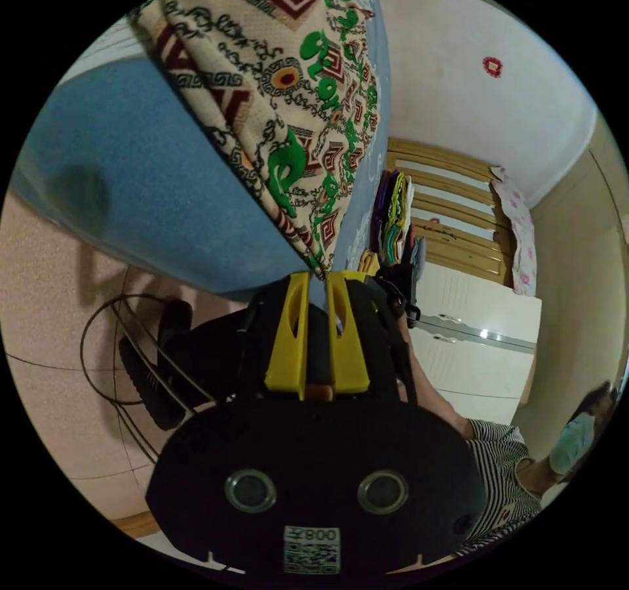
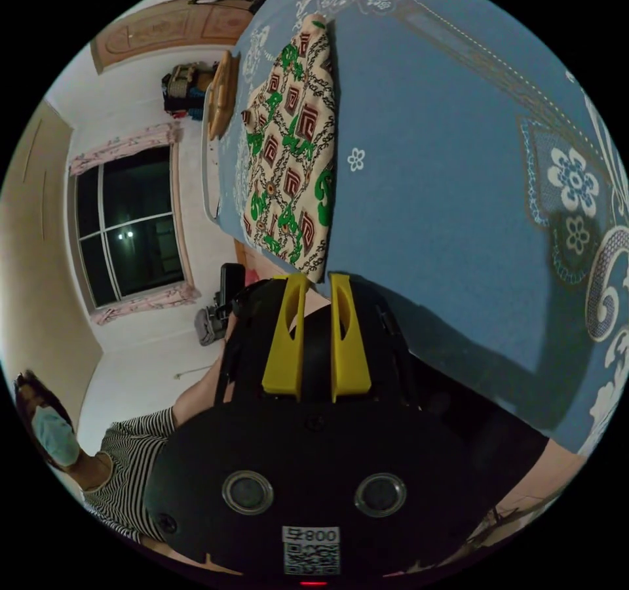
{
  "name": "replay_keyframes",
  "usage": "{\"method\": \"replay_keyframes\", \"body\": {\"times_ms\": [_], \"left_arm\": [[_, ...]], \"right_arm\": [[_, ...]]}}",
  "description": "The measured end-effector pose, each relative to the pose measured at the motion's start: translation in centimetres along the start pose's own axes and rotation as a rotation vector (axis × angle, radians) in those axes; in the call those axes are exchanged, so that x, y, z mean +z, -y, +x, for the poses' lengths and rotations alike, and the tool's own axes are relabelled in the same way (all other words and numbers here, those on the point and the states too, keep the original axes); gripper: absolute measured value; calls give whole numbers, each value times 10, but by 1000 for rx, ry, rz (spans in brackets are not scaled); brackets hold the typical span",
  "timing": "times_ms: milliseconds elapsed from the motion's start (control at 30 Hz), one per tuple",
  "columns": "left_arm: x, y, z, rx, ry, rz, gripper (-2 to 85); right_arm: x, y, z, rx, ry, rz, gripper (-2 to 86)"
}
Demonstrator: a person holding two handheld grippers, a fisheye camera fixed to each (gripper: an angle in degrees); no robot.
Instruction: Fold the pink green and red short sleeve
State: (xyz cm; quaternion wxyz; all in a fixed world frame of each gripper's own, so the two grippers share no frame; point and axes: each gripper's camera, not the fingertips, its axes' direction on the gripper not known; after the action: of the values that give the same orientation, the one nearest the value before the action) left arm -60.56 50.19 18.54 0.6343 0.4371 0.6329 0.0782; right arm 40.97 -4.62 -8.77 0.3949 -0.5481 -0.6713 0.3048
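Note:
The short sleeve shirt point(image 1: 288, 111), cream-pink with green and red patterns, lies folded into a long strip on the blue bed cover point(image 1: 131, 170). My left gripper point(image 1: 318, 276) has its yellow jaws nearly together, pinching the strip's near corner at the bed's edge. In the right gripper view the same shirt point(image 2: 291, 151) stretches away along the bed cover point(image 2: 445, 177), and my right gripper point(image 2: 319, 278) has its jaws closed on the shirt's near end. The other gripper's black body point(image 1: 396, 282) sits just beside the left jaws.
A person in a striped top point(image 1: 501, 478) stands behind the grippers. A floor fan point(image 1: 147, 367) stands on the tiled floor below the bed edge. A stack of folded clothes point(image 1: 393, 216), a wooden headboard point(image 1: 458, 223), white cabinets point(image 1: 478, 354) and a dark window point(image 2: 128, 226) are nearby.

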Motion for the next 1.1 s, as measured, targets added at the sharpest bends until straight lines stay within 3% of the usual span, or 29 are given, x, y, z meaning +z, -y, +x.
{"method": "replay_keyframes", "body": {"times_ms": [267, 1100], "left_arm": [[0, 2, -21, -27, -92, 26, 20], [-40, -6, -22, 5, -142, 45, 6]], "right_arm": [[-26, -8, 35, 29, 62, 8, 76], [-76, -20, 99, 120, 244, 41, 80]]}}
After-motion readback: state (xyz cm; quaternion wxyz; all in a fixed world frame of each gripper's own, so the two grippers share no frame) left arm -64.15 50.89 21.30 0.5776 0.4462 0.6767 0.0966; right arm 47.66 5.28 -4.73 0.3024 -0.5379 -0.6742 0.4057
